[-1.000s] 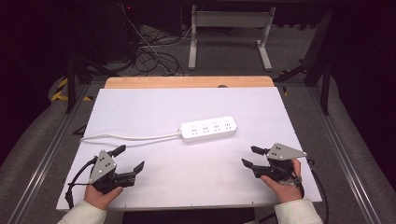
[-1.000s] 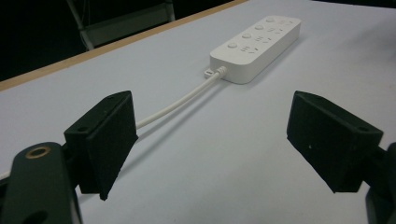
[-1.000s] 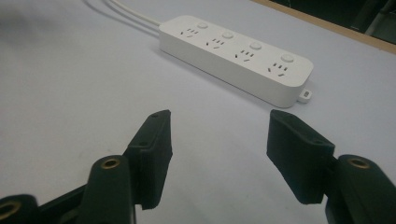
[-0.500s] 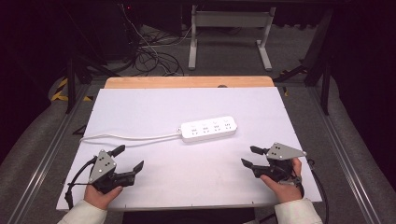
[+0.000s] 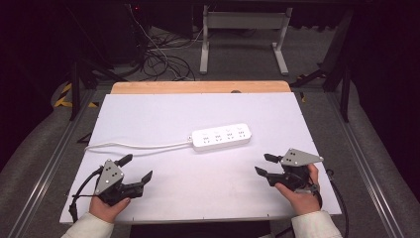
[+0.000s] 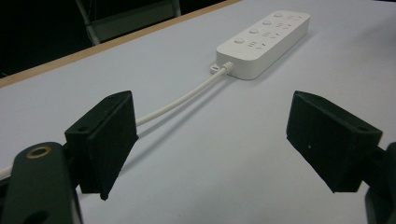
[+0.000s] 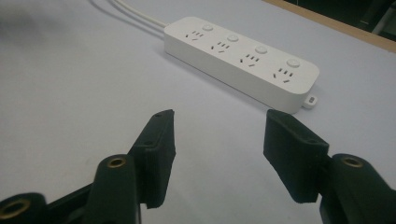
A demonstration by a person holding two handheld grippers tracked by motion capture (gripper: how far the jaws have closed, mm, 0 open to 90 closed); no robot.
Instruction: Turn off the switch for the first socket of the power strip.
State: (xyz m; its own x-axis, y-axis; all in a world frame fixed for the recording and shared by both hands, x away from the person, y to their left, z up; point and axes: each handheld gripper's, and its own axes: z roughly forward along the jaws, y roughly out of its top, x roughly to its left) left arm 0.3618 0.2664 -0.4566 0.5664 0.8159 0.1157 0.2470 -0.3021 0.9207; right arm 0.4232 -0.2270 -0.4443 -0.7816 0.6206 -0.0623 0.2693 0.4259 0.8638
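My left tool [image 5: 132,174] and right tool [image 5: 264,164] rest low on the white worktop [image 5: 163,114], each spread wide with nothing between the jaws; the right has just narrowed slightly. The white power strip [image 5: 221,137] lies flat mid-worktop between them, farther out, its cord [image 5: 138,146] trailing left.

A white sheet [image 5: 163,119] covers the table, and a strip of the wooden tabletop [image 5: 198,87] shows bare along the far edge. Beyond it, on the dark floor, lies a tangle of black cables [image 5: 163,62]. The grey legs of a stand [image 5: 242,39] rise beside them. Yellow-and-black hazard tape [image 5: 64,94] marks the floor at left.
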